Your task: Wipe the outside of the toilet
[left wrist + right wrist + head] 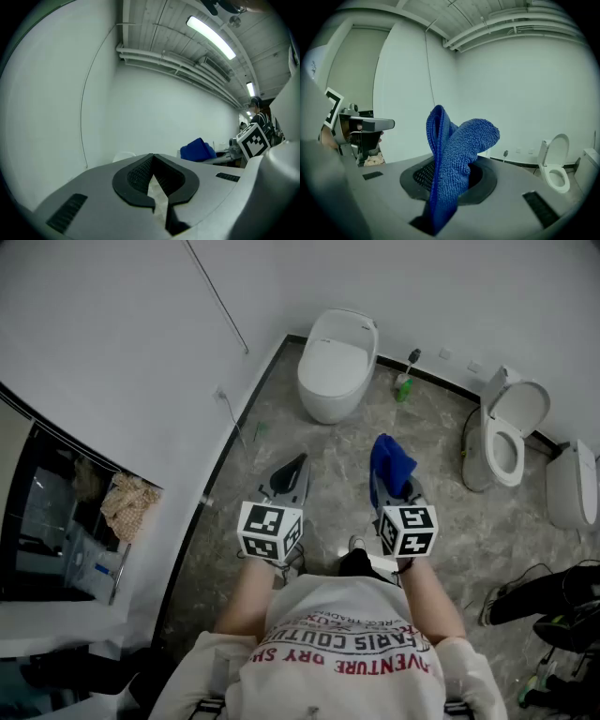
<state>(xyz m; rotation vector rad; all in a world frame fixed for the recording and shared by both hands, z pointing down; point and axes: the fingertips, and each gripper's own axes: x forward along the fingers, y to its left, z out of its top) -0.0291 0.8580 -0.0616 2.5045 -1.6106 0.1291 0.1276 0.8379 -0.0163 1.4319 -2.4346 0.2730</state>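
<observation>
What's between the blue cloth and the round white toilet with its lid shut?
Nothing: the head view shows only bare floor between the blue cloth and the toilet.

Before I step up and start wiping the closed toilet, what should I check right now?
1. Blue cloth clamped in right hand-held gripper: ok.
2. Left hand-held gripper empty, jaws together: ok.
3. Closed-lid toilet within reach: not ok, it stands well ahead of both grippers.
4. Green object apart from the toilet's side: ok, it sits by the wall to its right.
5. Cloth damp enough: cannot tell.
</observation>
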